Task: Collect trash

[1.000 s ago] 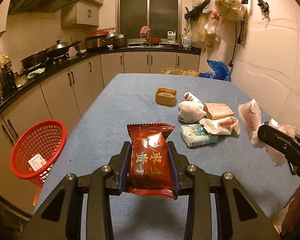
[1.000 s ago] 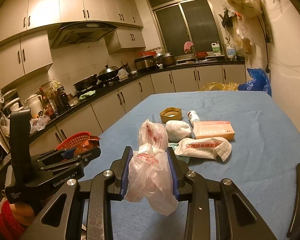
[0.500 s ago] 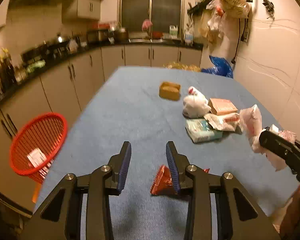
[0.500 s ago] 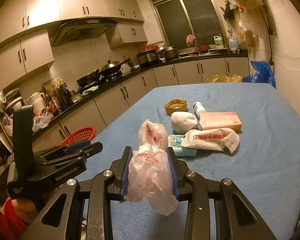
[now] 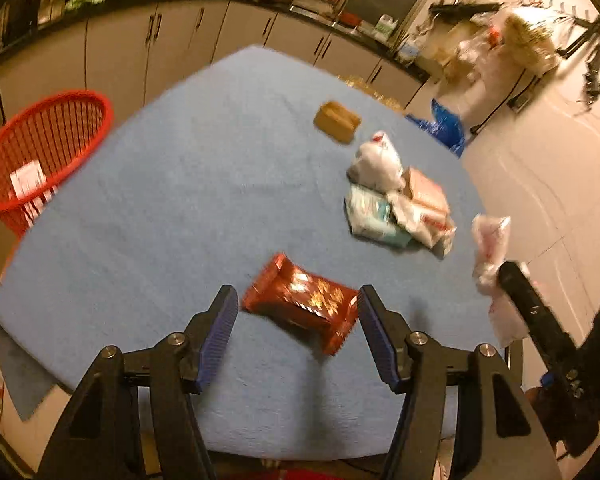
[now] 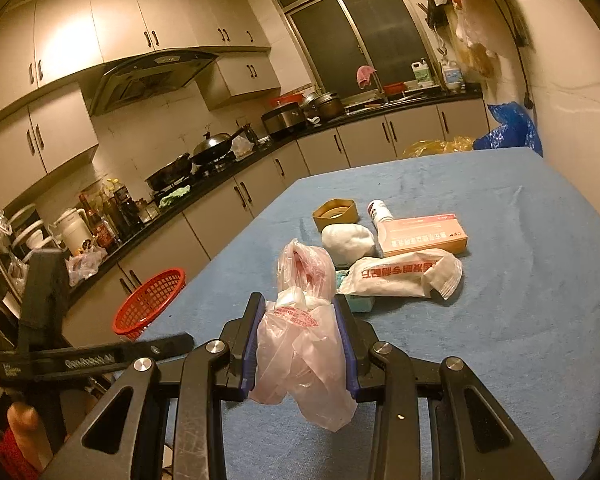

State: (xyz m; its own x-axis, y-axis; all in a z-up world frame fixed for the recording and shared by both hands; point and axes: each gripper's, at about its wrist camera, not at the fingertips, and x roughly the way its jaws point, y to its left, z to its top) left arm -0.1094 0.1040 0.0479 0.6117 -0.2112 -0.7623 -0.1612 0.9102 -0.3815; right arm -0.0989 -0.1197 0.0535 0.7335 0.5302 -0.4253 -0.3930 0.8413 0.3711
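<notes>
**Red packet loose on the table, bag gripped on my right**

I count two hand-held grippers. My left hand-held gripper [image 5: 293,336] is spread wide with nothing between its pads. My right hand-held gripper [image 6: 299,342] is clenched on one pink plastic bag [image 6: 300,344], which hangs down between the pads above the near part of the table [image 6: 520,280].

One red snack packet [image 5: 302,307] lies on the blue cloth just beyond my left fingertips, near the table's near edge. Its long axis runs slantwise, from far left to near right, one crimped end pointing far left. That view is blurred, so I cannot tell whether it lies quite flat.

Farther right sits one cluster of trash: one white wad [image 6: 348,240], one pink box [image 6: 422,233], one white wrapper [image 6: 400,276] with its long axis left to right, one teal pack [image 5: 374,216] and one small bottle [image 6: 380,211]. One tan tub [image 6: 335,215] stands beyond them.

One red basket [image 5: 40,152] stands off the table's left edge.
</notes>
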